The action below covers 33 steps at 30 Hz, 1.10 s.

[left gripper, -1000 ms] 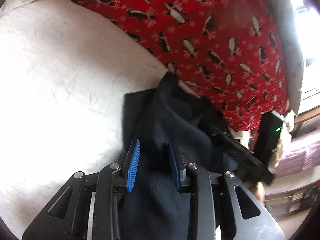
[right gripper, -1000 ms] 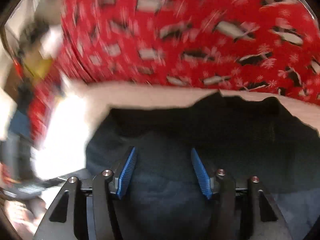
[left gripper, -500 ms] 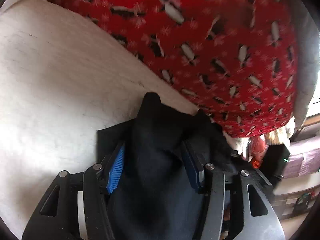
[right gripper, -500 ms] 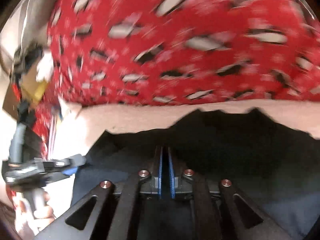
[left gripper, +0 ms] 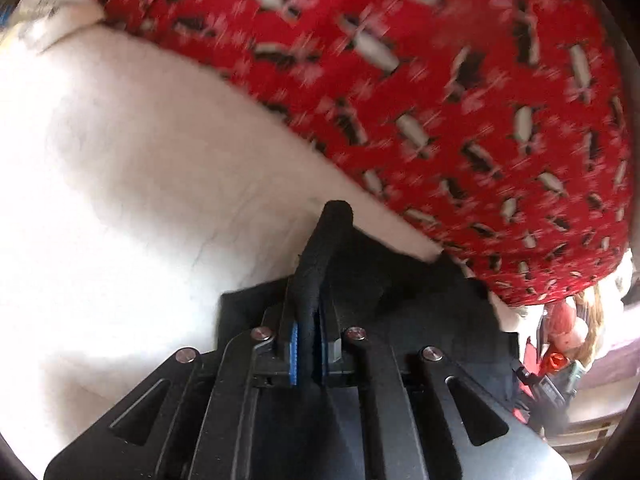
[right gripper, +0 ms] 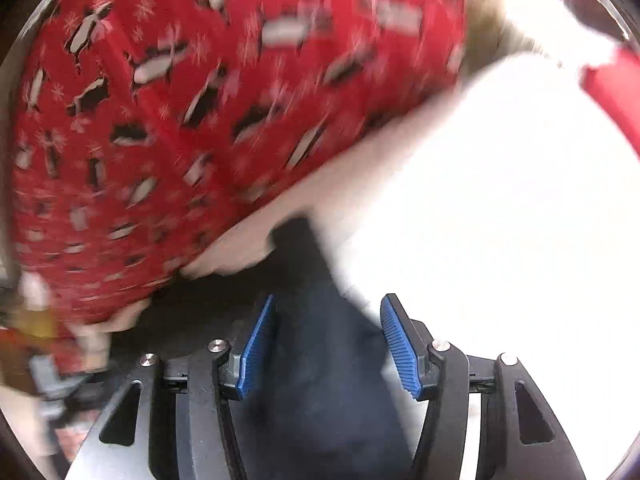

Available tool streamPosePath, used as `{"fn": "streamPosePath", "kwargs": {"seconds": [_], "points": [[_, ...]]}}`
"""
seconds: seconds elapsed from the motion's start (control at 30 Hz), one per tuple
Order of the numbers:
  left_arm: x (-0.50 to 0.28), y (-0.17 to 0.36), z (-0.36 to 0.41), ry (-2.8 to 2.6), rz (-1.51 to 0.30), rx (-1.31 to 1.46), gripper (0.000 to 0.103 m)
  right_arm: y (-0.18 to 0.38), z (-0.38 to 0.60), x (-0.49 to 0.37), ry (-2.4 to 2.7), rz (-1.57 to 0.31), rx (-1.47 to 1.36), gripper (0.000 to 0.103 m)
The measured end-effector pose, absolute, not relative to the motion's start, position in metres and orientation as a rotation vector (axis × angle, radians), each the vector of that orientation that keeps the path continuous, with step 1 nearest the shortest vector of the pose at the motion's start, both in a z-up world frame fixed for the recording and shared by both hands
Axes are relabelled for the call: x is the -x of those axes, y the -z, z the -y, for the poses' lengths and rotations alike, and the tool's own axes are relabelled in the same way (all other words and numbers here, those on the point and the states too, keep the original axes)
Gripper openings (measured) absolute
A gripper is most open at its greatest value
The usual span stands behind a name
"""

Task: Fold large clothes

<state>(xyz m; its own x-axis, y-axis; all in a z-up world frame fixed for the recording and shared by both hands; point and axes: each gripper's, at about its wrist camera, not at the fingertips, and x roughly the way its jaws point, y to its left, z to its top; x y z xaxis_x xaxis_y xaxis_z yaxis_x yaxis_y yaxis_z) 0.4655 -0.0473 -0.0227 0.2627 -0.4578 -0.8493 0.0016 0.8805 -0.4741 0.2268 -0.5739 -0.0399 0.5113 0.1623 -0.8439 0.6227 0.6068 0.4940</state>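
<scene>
Black garment [left gripper: 400, 304] fabric sits pinched in the left gripper [left gripper: 307, 354], bunching toward twelve o'clock, probably for folding, while the right gripper [right gripper: 328, 344] gapes over its blurred edge.

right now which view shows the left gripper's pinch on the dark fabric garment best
Left wrist view: the left gripper is shut on a bunched ridge of the dark fabric garment. The blurred right wrist view shows that cloth only between open fingers.
</scene>
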Motion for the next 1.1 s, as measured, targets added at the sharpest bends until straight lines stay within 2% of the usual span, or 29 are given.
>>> {"fn": "streamPosePath", "kwargs": {"seconds": [0.03, 0.13, 0.27, 0.33, 0.47, 0.53, 0.57, 0.63, 0.7, 0.77, 0.8, 0.9, 0.97, 1.1], "points": [[-0.465, 0.025, 0.045, 0.317, -1.272, 0.436, 0.006, 0.039, 0.570, -0.227, 0.310, -1.016, -0.880, 0.004], [-0.463, 0.032, 0.036, 0.308, -1.282, 0.478, 0.011, 0.018, 0.571, -0.214, 0.310, -0.824, -0.863, 0.006], [-0.456, 0.023, 0.027, 0.303, -1.292, 0.525, 0.015, 0.054, 0.574, -0.217, 0.337, -0.976, -0.929, 0.005], [-0.448, 0.005, 0.024, 0.337, -1.262, 0.526, 0.015, 0.032, 0.569, -0.207, 0.370, -0.928, -0.889, 0.021], [-0.398, -0.045, 0.017, 0.452, -1.123, 0.461, 0.016, -0.024, 0.543, -0.172, 0.287, -0.797, -0.786, 0.026], [-0.369, -0.051, 0.021, 0.499, -1.094, 0.434, 0.021, -0.039, 0.523, -0.150, 0.207, -0.746, -0.745, 0.035], [-0.357, -0.048, 0.026, 0.492, -1.094, 0.405, 0.028, -0.040, 0.511, -0.142, 0.186, -0.737, -0.722, 0.037], [-0.342, -0.026, 0.041, 0.420, -1.157, 0.294, 0.030, -0.024, 0.500, -0.133, 0.206, -0.801, -0.682, 0.038], [-0.337, 0.004, 0.047, 0.335, -1.283, 0.191, 0.028, 0.013, 0.493, -0.140, 0.273, -1.006, -0.666, 0.032], [-0.328, 0.003, 0.036, 0.313, -1.274, 0.230, 0.028, 0.003, 0.493, -0.126, 0.323, -0.963, -0.674, 0.033], [-0.321, -0.006, 0.029, 0.311, -1.252, 0.265, 0.028, -0.009, 0.496, -0.116, 0.338, -0.941, -0.690, 0.037], [-0.299, -0.026, 0.015, 0.346, -1.194, 0.363, 0.030, -0.042, 0.497, -0.070, 0.329, -0.797, -0.733, 0.041], [-0.285, -0.019, 0.017, 0.330, -1.202, 0.362, 0.037, -0.045, 0.488, -0.046, 0.326, -0.744, -0.722, 0.045], [-0.272, 0.006, 0.033, 0.275, -1.236, 0.210, 0.039, 0.011, 0.488, -0.031, 0.403, -0.992, -0.646, 0.043]]}}
